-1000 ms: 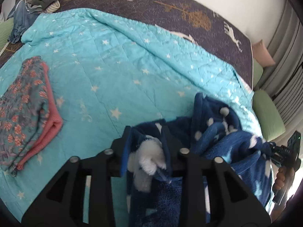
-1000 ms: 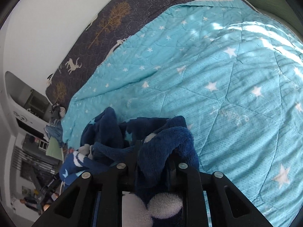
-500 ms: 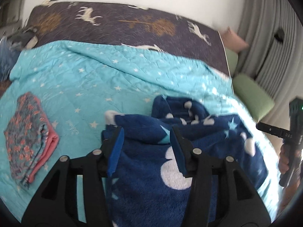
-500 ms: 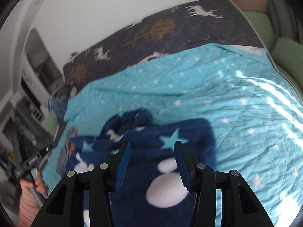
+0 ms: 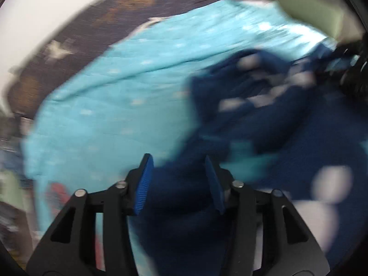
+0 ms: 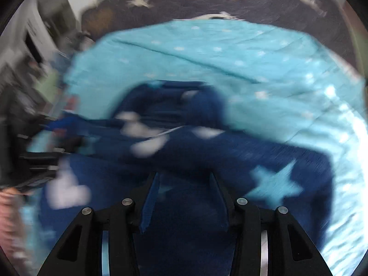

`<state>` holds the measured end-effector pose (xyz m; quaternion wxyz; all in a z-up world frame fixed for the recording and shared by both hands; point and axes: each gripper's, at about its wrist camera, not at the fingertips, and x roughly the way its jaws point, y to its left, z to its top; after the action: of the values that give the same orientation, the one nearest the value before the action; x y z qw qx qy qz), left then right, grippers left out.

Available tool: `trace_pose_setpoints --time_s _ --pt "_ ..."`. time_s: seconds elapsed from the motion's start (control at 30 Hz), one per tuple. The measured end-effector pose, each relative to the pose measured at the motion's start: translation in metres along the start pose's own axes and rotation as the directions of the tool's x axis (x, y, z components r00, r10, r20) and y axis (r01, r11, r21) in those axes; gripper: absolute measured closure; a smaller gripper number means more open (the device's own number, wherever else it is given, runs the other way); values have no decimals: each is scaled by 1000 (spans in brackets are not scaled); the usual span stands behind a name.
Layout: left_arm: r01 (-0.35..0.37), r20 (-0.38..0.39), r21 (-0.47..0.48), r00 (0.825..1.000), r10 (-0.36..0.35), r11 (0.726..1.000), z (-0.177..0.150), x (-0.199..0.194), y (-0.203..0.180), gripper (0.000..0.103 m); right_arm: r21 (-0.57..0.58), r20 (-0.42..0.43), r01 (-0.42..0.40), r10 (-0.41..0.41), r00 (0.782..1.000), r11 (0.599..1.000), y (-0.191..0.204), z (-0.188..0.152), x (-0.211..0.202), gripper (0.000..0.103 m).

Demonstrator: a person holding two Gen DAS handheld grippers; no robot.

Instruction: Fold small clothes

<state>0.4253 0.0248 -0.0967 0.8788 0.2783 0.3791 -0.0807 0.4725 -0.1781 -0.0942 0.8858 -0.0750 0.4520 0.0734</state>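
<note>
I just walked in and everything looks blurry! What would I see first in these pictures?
First, the fluffy navy garment with white blobs and a pale blue star, spread low in the middle of both views. It lies on the bright turquoise star quilt covering the bed. Each hand-held gripper, left and right, has its blue pads spread wide with navy fleece between them.

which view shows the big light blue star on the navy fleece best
The right wrist view: the light blue star sits whole on the navy fleece, just right of the right gripper. The left wrist view is more blurred and shows only white blotches and a teal smear.
</note>
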Motion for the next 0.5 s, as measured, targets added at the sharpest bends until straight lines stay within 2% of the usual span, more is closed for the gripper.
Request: trace_pose_setpoints --time_s 0.03,0.07,0.1,0.17,0.23,0.27,0.3,0.33,0.37,0.4,0.43,0.5 --pt "-155 -30 -16 987 155 988 -1 15 11 61 -8 24 102 -102 994 995 -5 2 7 59" --pt "-217 -54 -45 975 215 975 -2 22 22 64 21 20 147 -147 989 989 -15 4 13 59" --pt "-245 -78 -109 968 237 963 -5 25 38 68 91 -2 127 -127 992 988 -29 4 17 61" --pt "-139 -53 -292 990 129 946 -18 10 69 68 227 1 46 -48 999 973 -55 -3 9 65" --pt "-14 9 -383 1000 18 924 -31 -12 78 68 256 42 50 -62 997 965 -68 -15 -11 65" --pt "79 60 -417 996 -59 906 -43 -31 79 66 246 64 60 -78 995 968 -71 -21 -23 65" --pt "139 86 -434 990 -112 890 -53 -42 77 54 234 84 65 -86 993 970 -74 -30 -37 62" --pt "224 115 -459 974 -193 860 -69 -57 74 35 230 94 50 -73 993 972 -79 -41 -50 61" --pt "270 129 -473 963 -237 838 -80 -64 71 27 236 96 24 -48 994 971 -83 -50 -59 58" --pt "322 135 -492 946 -295 809 -96 -73 67 21 253 96 -25 0 995 967 -92 -65 -71 48" --pt "361 130 -509 930 -344 781 -114 -81 62 21 271 95 -66 42 995 960 -100 -77 -80 36" --pt "392 104 -535 910 -402 749 -141 -89 54 21 317 89 -147 125 988 937 -114 -112 -97 30"
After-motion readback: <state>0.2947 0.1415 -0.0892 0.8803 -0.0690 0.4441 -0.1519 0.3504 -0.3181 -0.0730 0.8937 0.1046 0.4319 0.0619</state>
